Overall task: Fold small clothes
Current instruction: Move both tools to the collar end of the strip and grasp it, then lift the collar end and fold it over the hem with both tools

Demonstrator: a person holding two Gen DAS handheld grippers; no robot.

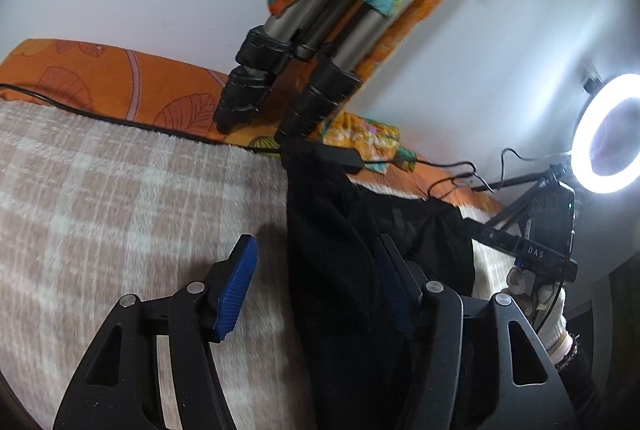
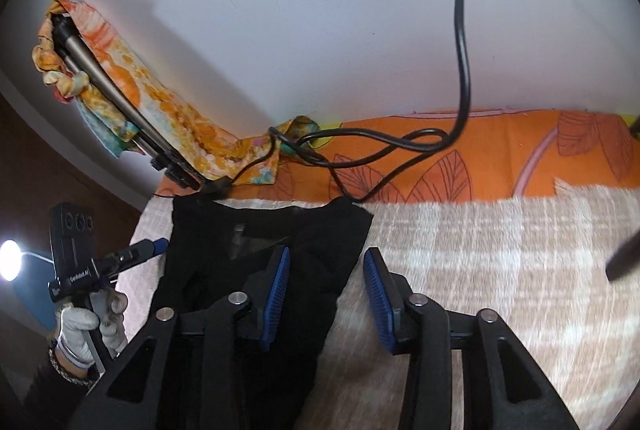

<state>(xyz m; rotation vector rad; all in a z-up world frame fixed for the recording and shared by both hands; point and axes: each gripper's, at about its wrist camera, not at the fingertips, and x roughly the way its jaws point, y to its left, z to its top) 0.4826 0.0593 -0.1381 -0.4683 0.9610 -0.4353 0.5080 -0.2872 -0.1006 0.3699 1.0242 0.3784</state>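
Note:
A small black garment [image 1: 344, 230] lies on a beige checked blanket [image 1: 120, 190], partly folded into a narrow strip. My left gripper [image 1: 316, 278] is open, its jaws straddling the garment's left edge, the right finger over the cloth. In the right wrist view the same garment [image 2: 256, 242] lies left of centre. My right gripper [image 2: 326, 294] is open over the garment's right edge, left finger above the cloth, right finger above the blanket [image 2: 500, 250]. The other gripper [image 2: 80, 270] shows at the left, held by a gloved hand.
An orange leaf-print sheet [image 1: 120, 86] runs along the wall behind the blanket. A tripod [image 1: 288, 70] draped in colourful cloth leans there, with black cables [image 2: 380, 146] across the sheet. A lit ring light [image 1: 608, 134] stands at the right.

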